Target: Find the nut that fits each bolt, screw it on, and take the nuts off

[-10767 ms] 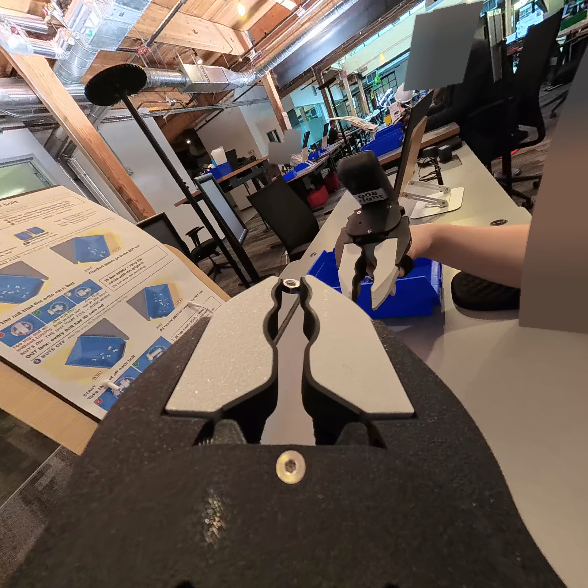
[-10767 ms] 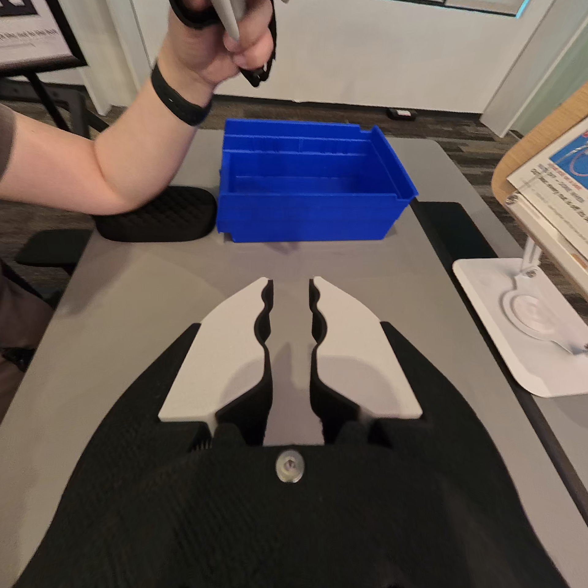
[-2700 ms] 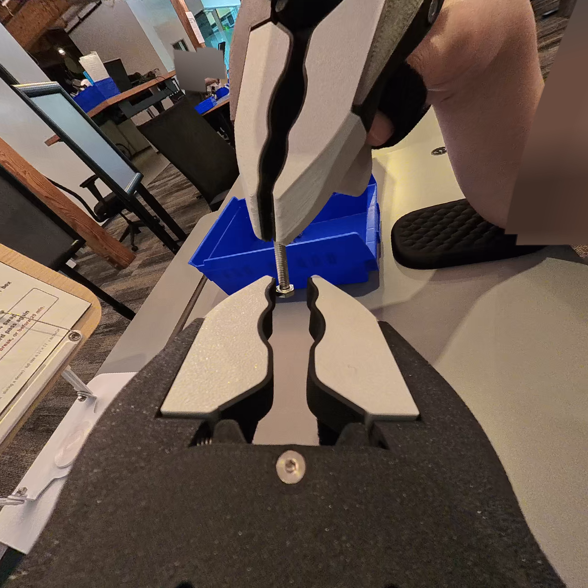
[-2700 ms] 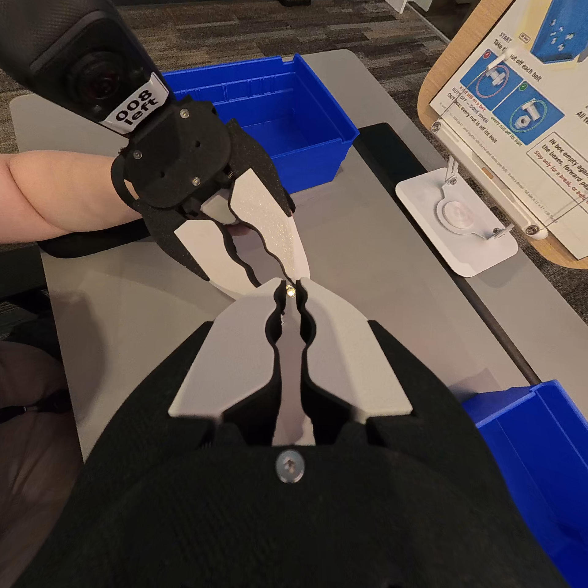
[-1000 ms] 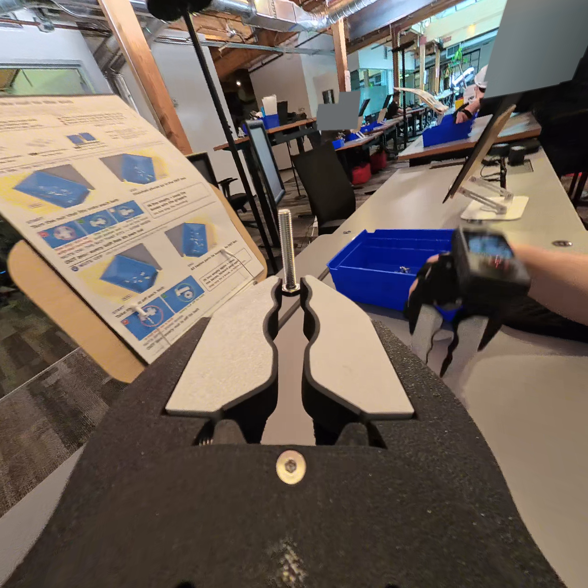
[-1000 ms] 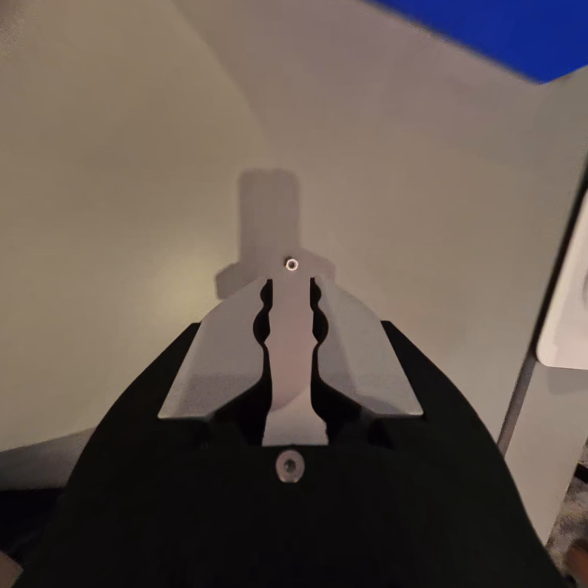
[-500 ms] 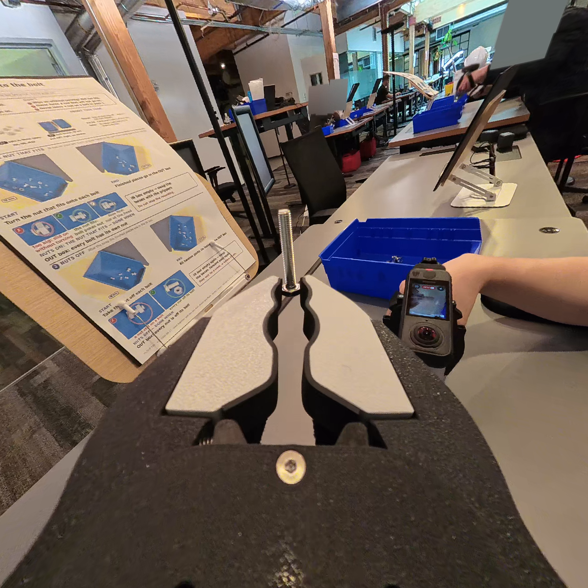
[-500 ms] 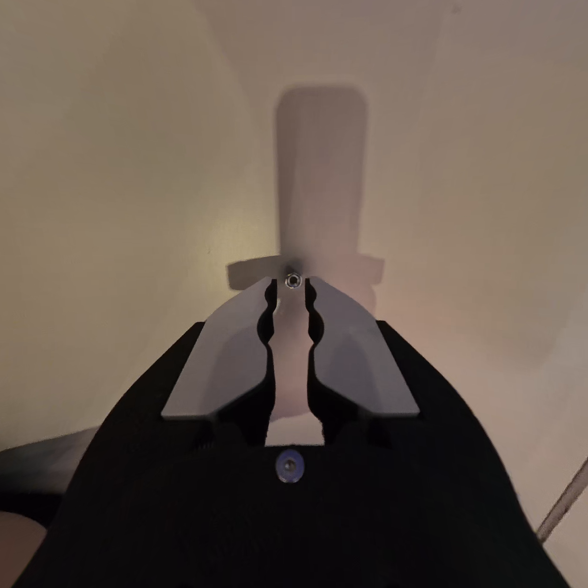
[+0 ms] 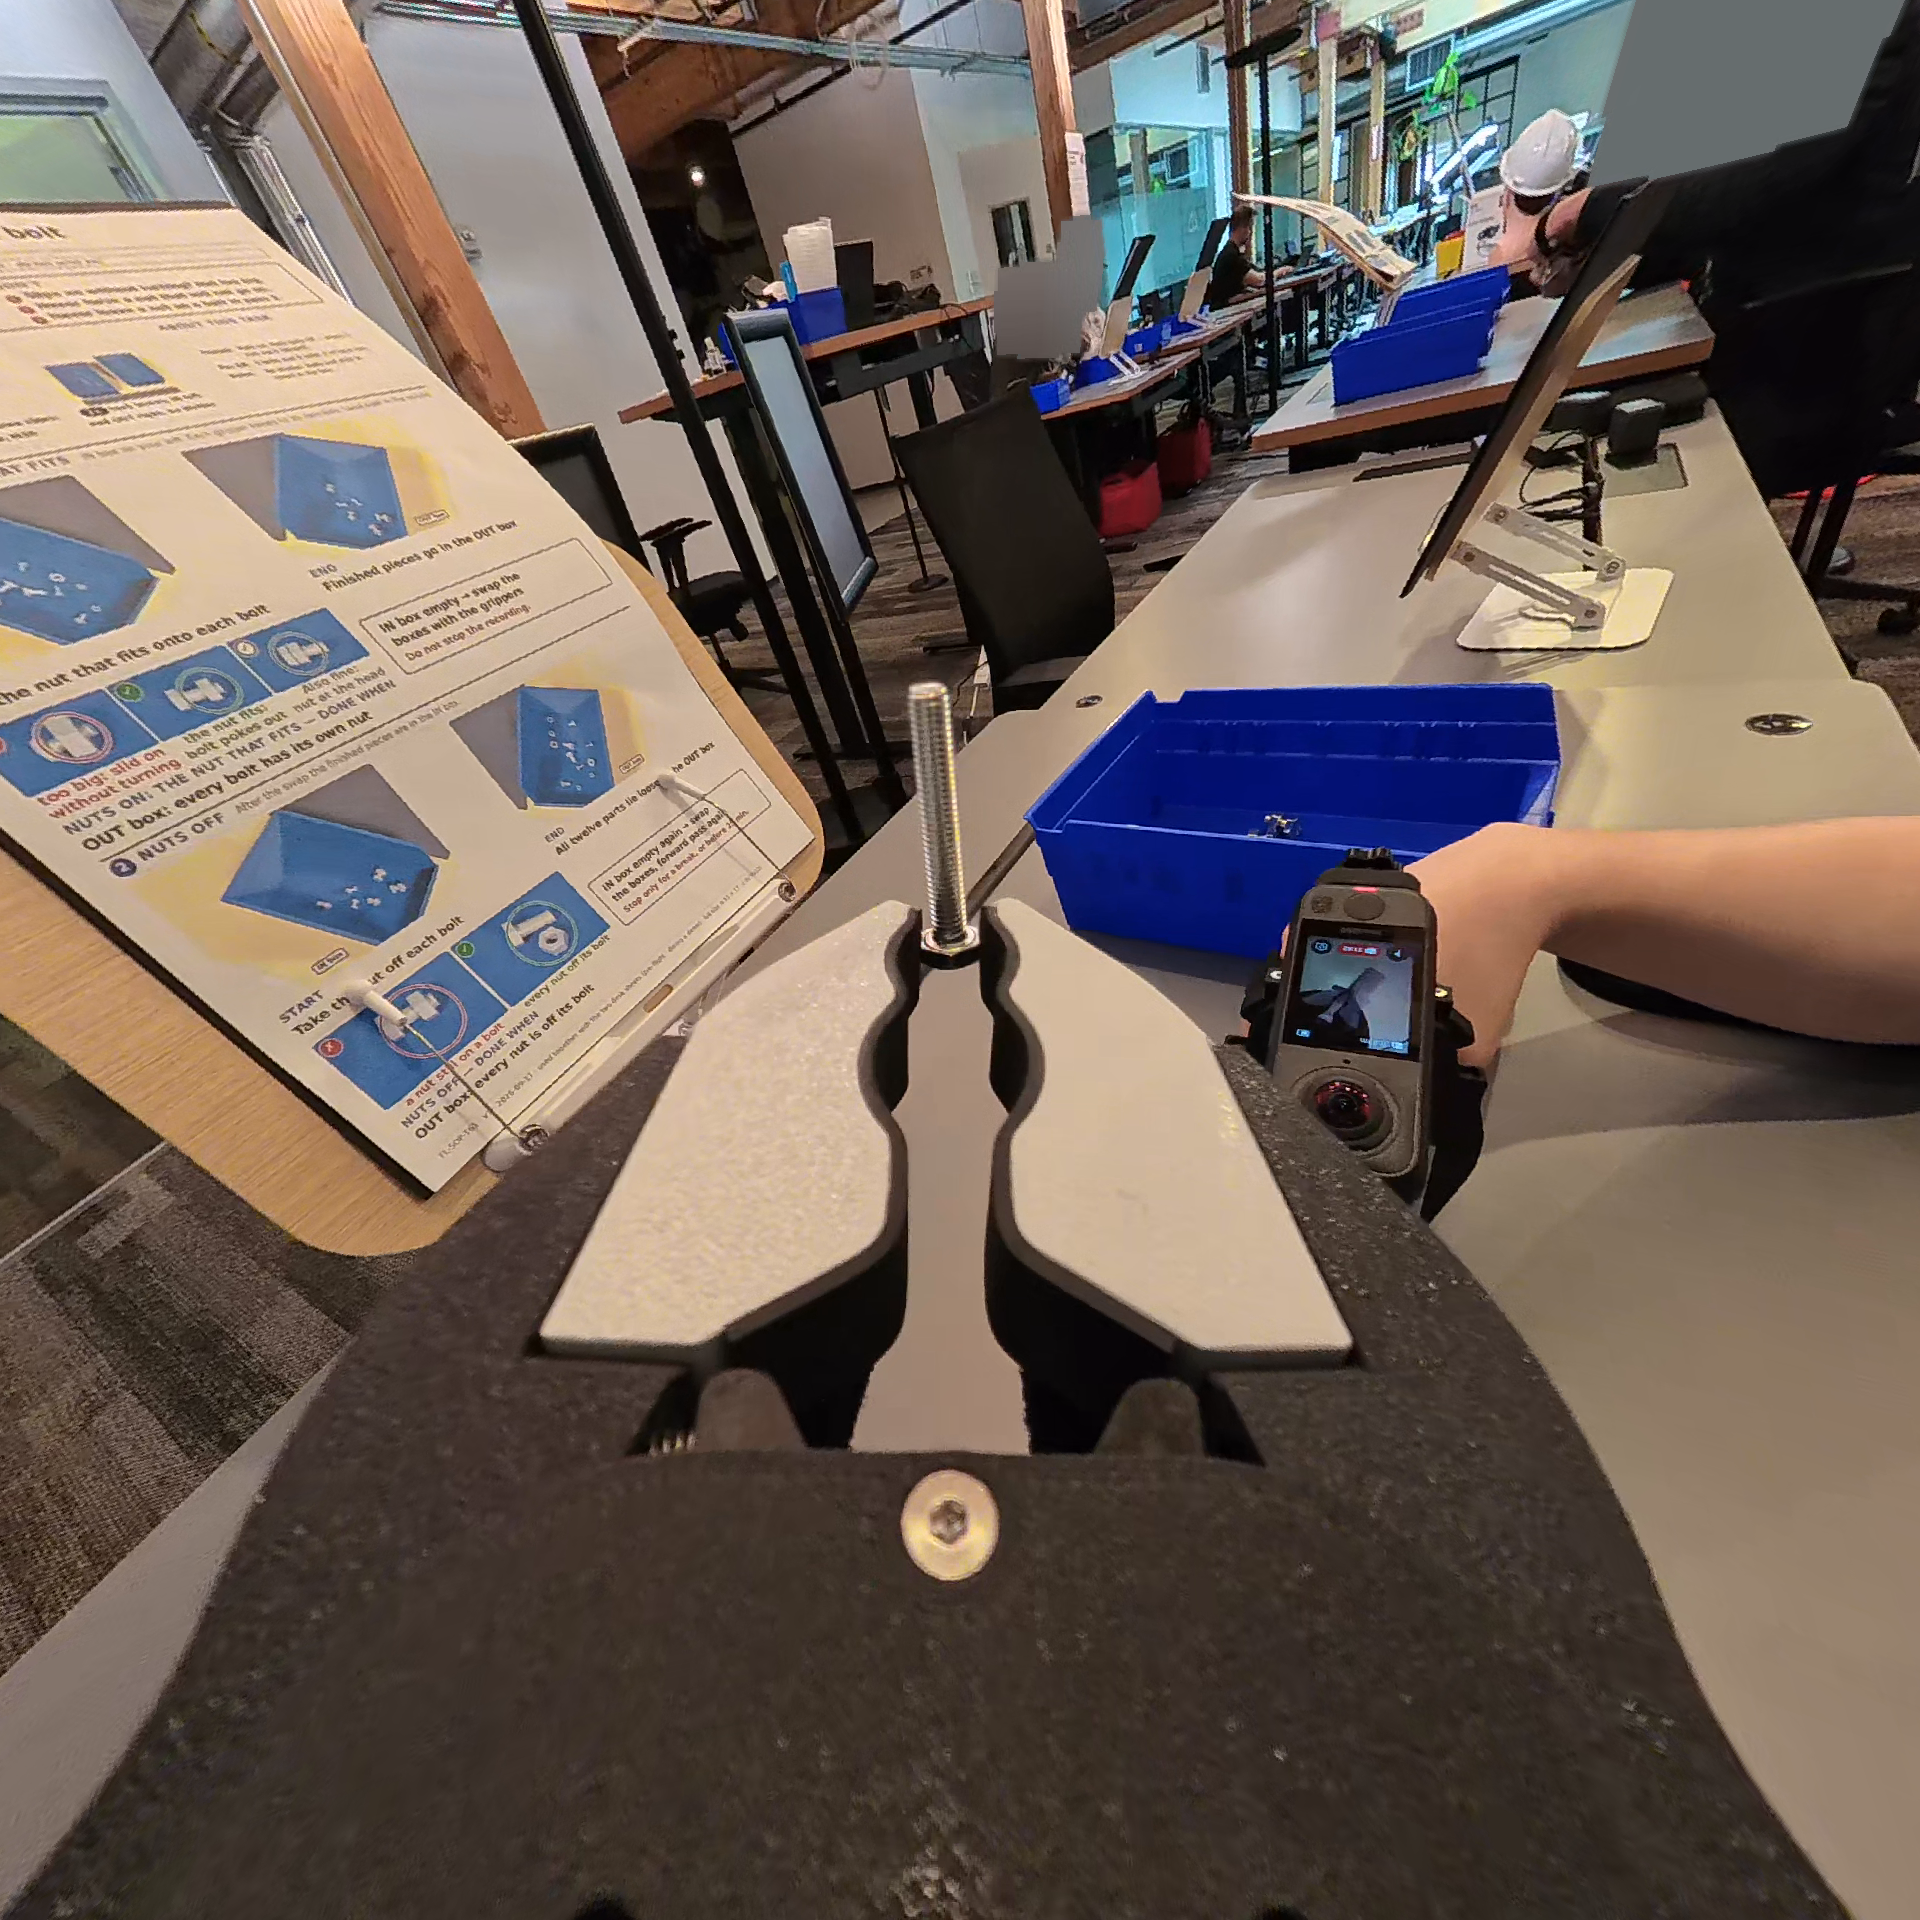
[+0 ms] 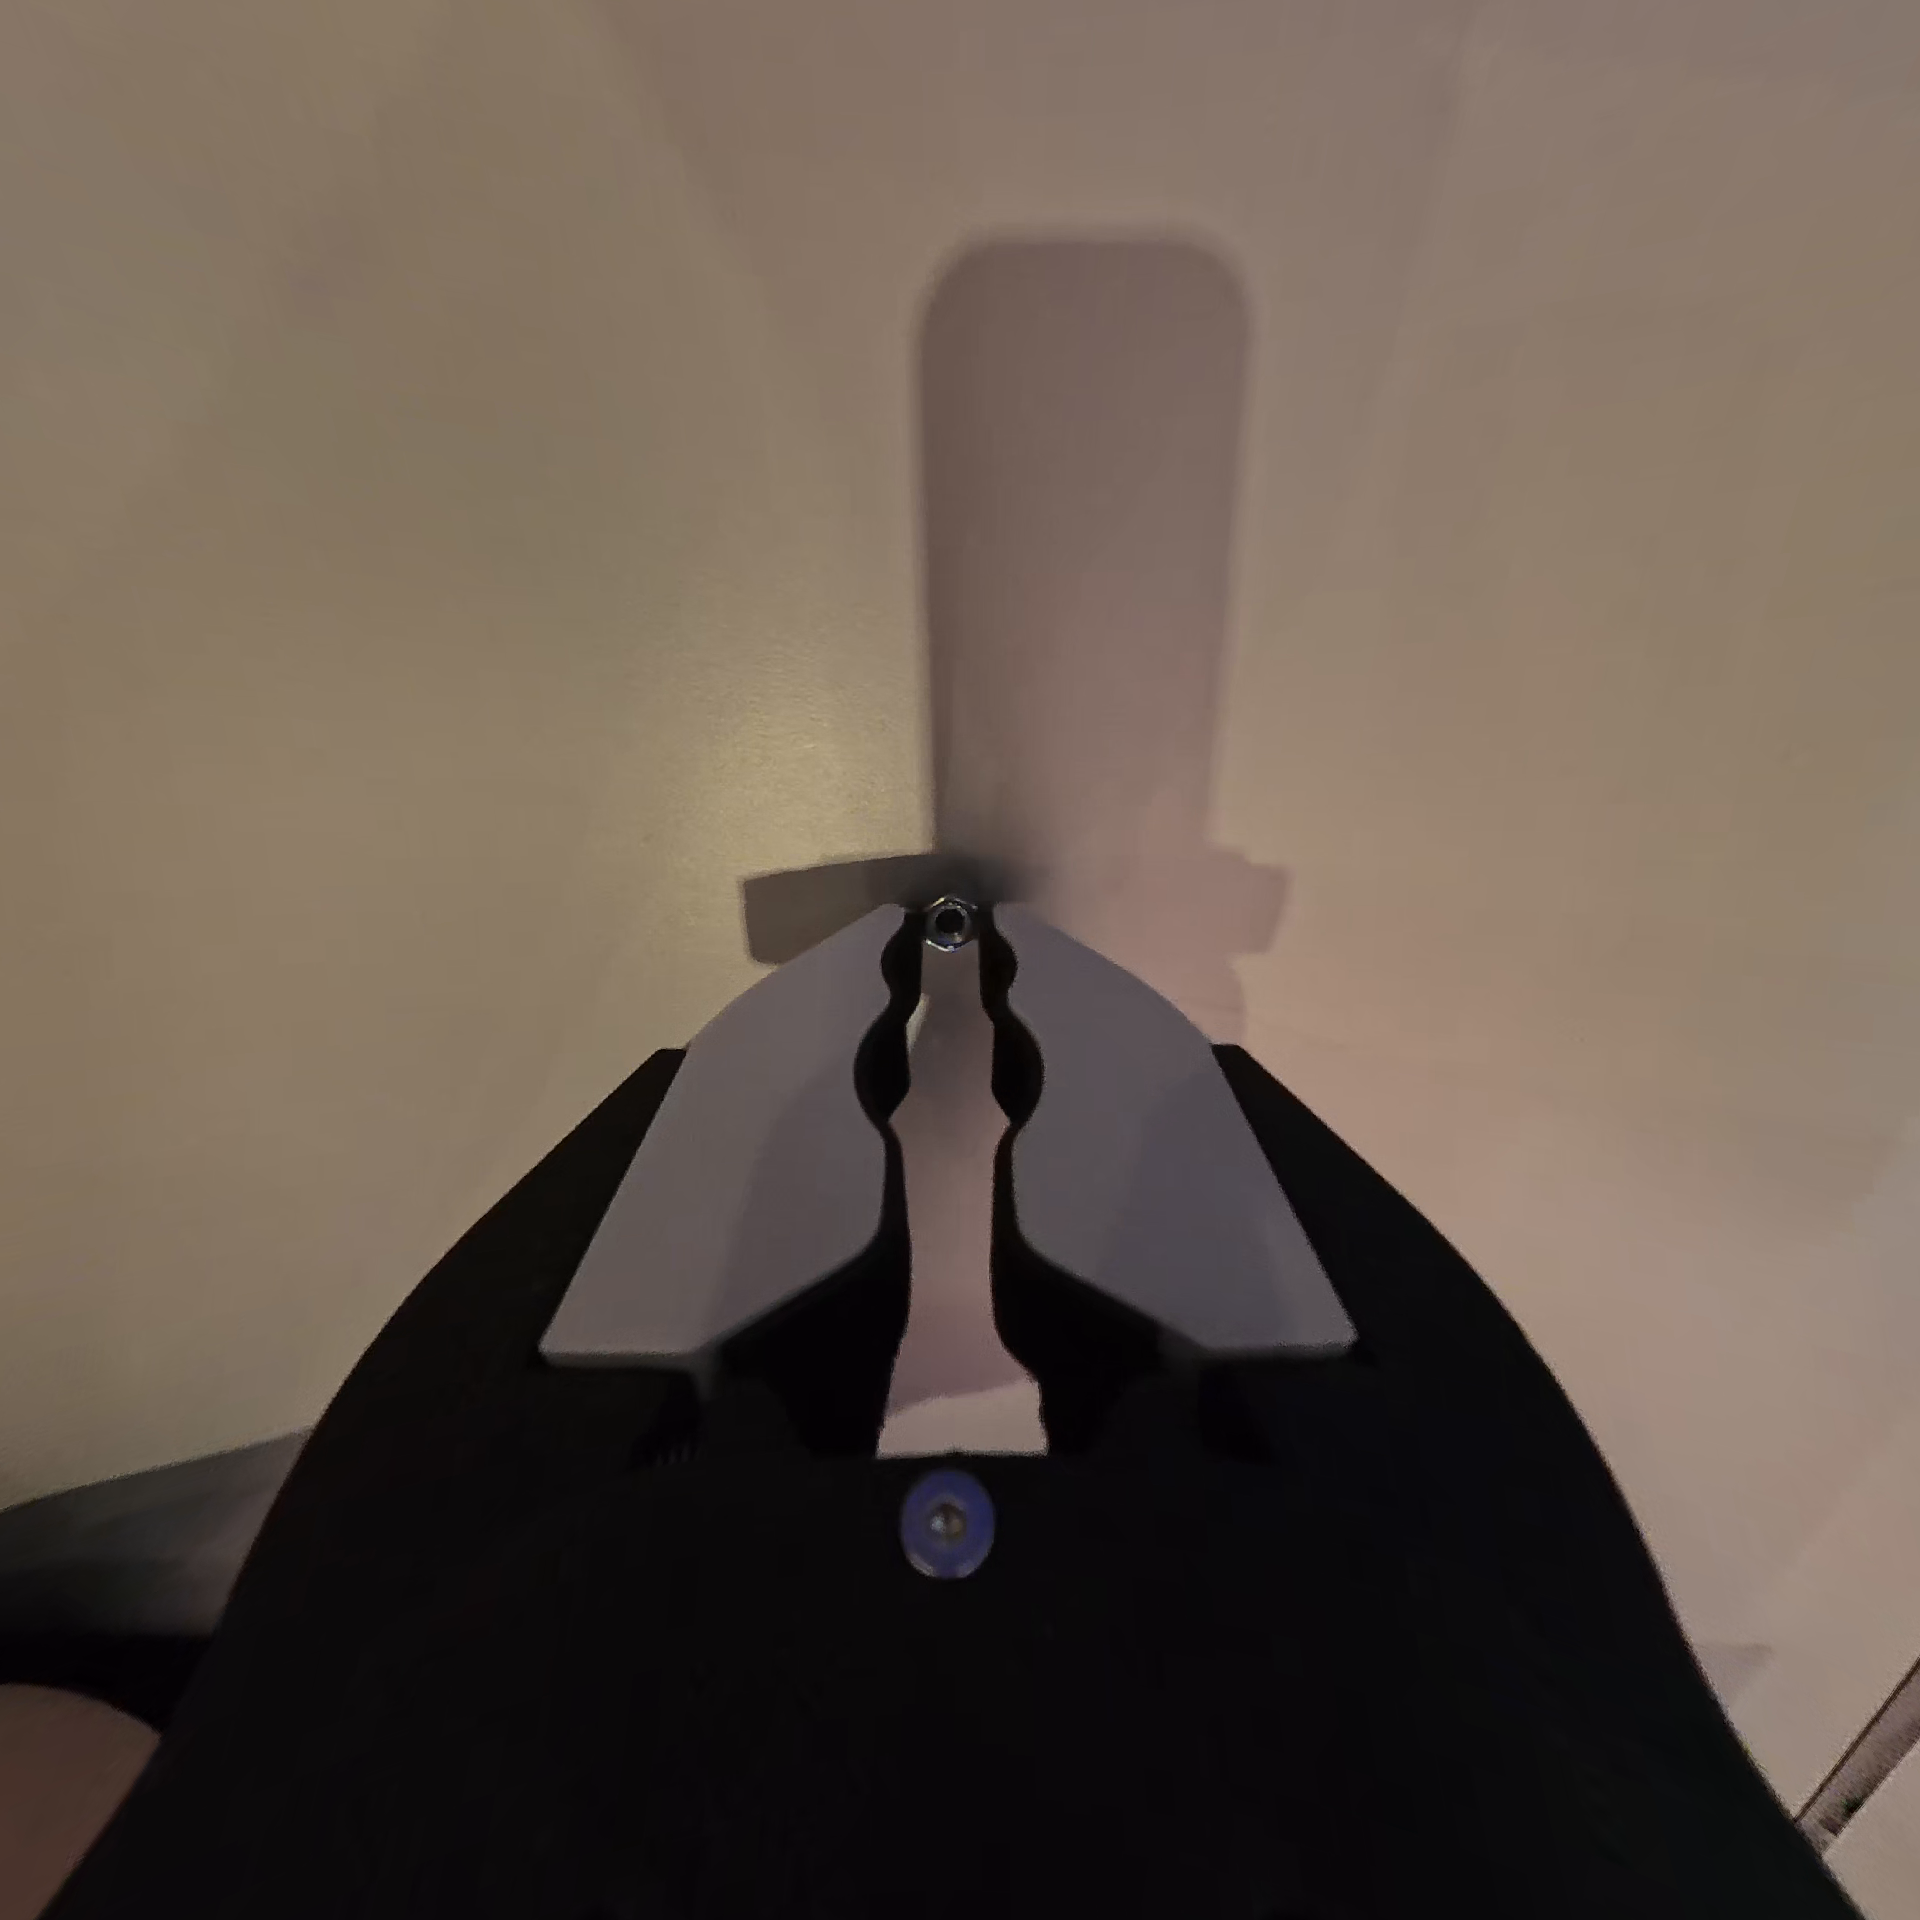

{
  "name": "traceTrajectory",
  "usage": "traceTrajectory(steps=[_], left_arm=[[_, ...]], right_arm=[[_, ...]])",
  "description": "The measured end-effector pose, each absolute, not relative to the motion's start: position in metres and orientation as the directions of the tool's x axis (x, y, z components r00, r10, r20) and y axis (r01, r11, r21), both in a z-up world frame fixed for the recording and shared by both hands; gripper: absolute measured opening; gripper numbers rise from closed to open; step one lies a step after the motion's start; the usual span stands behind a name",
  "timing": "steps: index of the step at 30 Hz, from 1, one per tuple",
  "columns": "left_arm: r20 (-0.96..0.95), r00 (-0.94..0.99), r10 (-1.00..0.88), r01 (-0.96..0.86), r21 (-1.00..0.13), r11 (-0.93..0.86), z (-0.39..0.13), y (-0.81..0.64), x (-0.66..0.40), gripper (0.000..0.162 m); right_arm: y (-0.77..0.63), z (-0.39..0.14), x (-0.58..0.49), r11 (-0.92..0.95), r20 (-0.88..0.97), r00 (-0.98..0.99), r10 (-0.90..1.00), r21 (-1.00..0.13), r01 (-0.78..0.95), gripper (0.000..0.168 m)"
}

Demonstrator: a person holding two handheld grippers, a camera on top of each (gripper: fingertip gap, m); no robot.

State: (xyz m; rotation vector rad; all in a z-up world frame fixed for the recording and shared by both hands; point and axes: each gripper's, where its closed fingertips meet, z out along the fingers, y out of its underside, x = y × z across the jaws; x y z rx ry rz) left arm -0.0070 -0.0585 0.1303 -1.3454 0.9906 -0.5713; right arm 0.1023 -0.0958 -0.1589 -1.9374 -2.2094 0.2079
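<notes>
- Bolt [image 9: 940, 810] is standing upright, its head pinched between the tips of the left tool [image 9: 950, 943]; its place in the left wrist view is matching the frames from a second and half a second ago.
- Nut [image 10: 949, 923] is sitting clamped between the tips of the right tool [image 10: 949, 925], its hole facing the camera; a second ago it was lying just past those tips, with the jaws standing wider.
- Right tool's jaws are now narrowing onto the nut, just above the pale desk [image 10: 416, 623], where its shadow is falling.
- Seen from the left wrist view, the right tool [image 9: 1351, 1023], with a hand [image 9: 1475, 935] gripping it, is pointing down at the desk just in front of the blue bin [image 9: 1299, 821]; a second ago it was blurred and tilted.
- Blue bin is holding a small metal piece, too small to identify.
- Instruction board [image 9: 312, 675] is leaning at the left; since a second ago it is filling more of the view.
</notes>
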Motion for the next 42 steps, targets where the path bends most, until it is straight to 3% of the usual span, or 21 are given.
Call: traceTrajectory(steps=[13,16,19,22,25,28,33,42], left_arm=[[-0.235,0.522,-0.82,-0.164,-0.971,0.174,0.137,-0.057,-0.018,0.01],[-0.219,0.51,-0.832,-0.171,-0.974,0.151,0.133,-0.057,-0.016,0.01],[-0.19,0.448,-0.874,-0.159,-0.979,0.131,0.123,-0.059,0.003,0.01],[-0.156,0.365,-0.918,-0.149,-0.983,0.107,0.109,-0.064,0.03,0.01],[-0.049,0.251,-0.967,-0.098,-0.995,0.025,0.101,-0.078,0.057,0.01],[0.006,0.162,-0.987,-0.084,-0.996,-0.02,0.094,-0.091,0.076,0.01],[0.005,0.076,-0.997,-0.112,-0.994,-0.013,0.091,-0.11,0.09,0.01],[-0.026,-0.024,-0.999,-0.105,-0.994,0.028,0.099,-0.135,0.092,0.01]], right_arm=[[-0.092,-0.142,0.117,0.044,0.031,-0.035,0.999,-0.342,0.939,0.011],[-0.103,-0.095,0.114,0.036,0.02,-0.03,0.999,-0.467,0.883,0.011],[-0.118,-0.015,0.104,0.1,0.074,-0.069,0.995,-0.628,0.772,0.011],[-0.115,0.07,0.103,0.161,0.183,-0.049,0.982,-0.671,0.724,0.011],[-0.105,0.139,0.098,0.184,0.253,-0.022,0.967,-0.641,0.745,0.011],[-0.11,0.168,0.085,0.209,0.238,-0.083,0.968,-0.578,0.789,0.011],[-0.11,0.159,0.083,0.232,0.235,-0.153,0.96,-0.359,0.904,0.011],[-0.135,0.141,0.079,0.304,0.138,-0.275,0.951,-0.282,0.91,0.011]])
